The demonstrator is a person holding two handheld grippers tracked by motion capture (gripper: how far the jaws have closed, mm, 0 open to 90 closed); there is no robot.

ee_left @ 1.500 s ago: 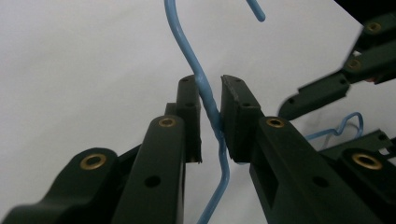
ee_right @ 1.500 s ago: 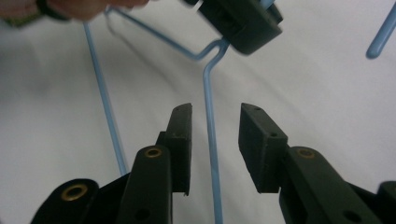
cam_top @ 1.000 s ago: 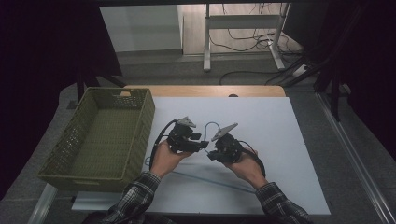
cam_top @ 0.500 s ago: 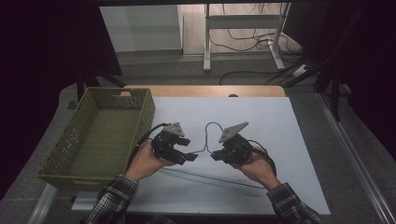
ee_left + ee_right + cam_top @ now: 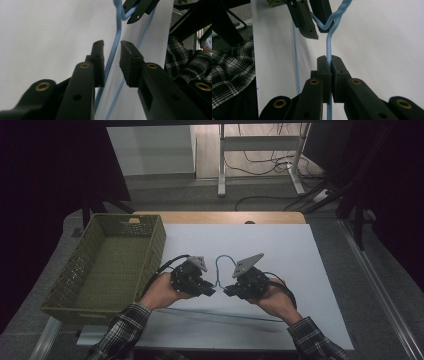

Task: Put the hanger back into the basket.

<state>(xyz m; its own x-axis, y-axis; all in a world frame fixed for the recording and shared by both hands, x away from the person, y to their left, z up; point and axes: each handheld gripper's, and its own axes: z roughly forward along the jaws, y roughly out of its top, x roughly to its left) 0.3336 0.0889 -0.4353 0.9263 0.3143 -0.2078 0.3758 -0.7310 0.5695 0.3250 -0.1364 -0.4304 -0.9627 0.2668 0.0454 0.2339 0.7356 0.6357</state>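
Observation:
A thin blue cable [image 5: 220,259] lies on the white table sheet, arching in a small loop between my two grippers, with a long run trailing toward the near edge. My right gripper [image 5: 228,291] is shut on the cable [image 5: 328,45], which is pinched between its pads [image 5: 328,58]. My left gripper [image 5: 212,290] faces it from the left. Its jaws have just been closing around the cable [image 5: 115,42]. The cable runs between the pads [image 5: 112,47] along the left one, with a gap to the right one. The two grippers' tips are close together.
An olive green mesh basket [image 5: 151,246] stands at the left edge of the white sheet [image 5: 300,255], with nothing seen inside it. A wooden table edge [image 5: 220,217] runs behind the sheet. Plaid sleeves come in from the bottom. On the floor beyond are a metal stand and cables.
The two hands have drawn slightly apart, and the cable's loop now arches between the grippers. The left gripper has shifted a little to the left.

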